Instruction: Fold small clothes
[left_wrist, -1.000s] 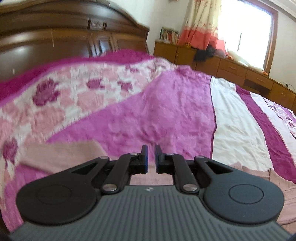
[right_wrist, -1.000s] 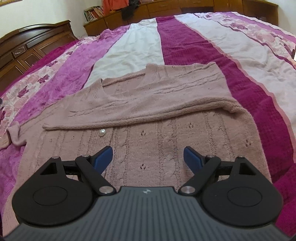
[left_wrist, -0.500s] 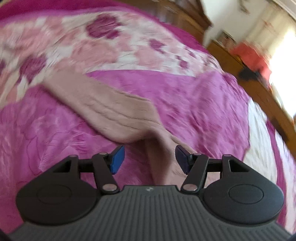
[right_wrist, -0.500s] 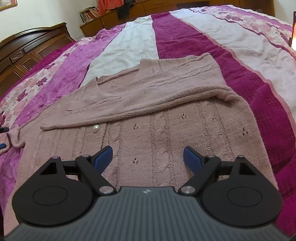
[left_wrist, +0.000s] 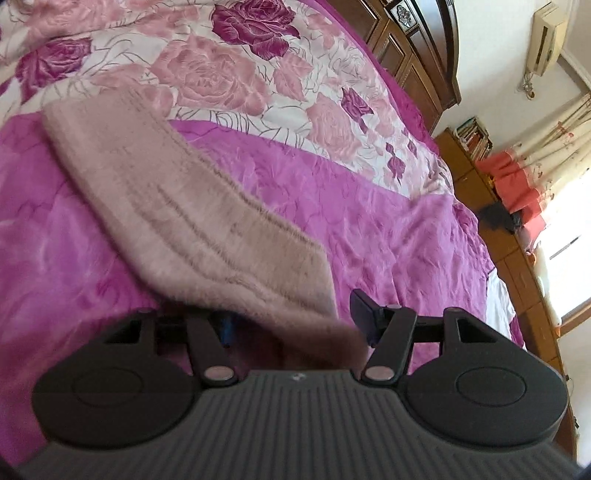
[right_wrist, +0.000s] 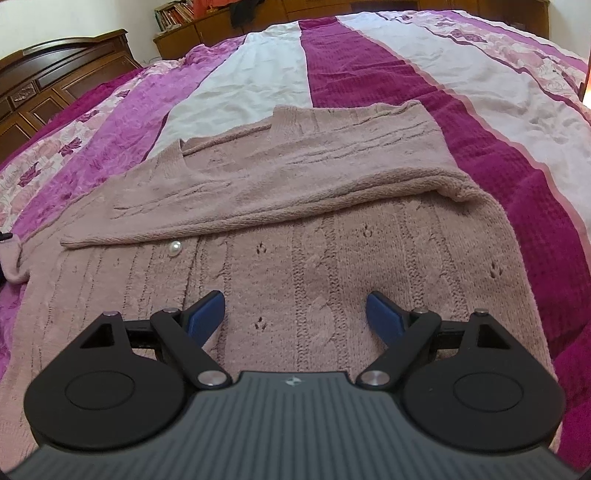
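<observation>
A dusty pink knitted cardigan (right_wrist: 332, 251) lies flat on the bed, with a pearl button (right_wrist: 174, 248) on its front. One sleeve (right_wrist: 258, 192) is folded across the chest. The other sleeve (left_wrist: 192, 221) stretches out over the bright pink bedspread. My left gripper (left_wrist: 293, 319) is open at this sleeve's near end; the knit passes between the fingers and hides most of the left fingertip (left_wrist: 226, 326). My right gripper (right_wrist: 295, 314) hangs open just above the cardigan's lower body, with nothing held.
The bedspread (right_wrist: 369, 74) has magenta, white and rose-print stripes. A dark wooden headboard (left_wrist: 417, 48) stands beyond the sleeve. Low wooden cabinets (right_wrist: 207, 29) with books and clothes line the far wall.
My left gripper went from shut to open, tipped down towards the bed and closed in on the outstretched sleeve, which now lies between its fingers. The right gripper barely moved.
</observation>
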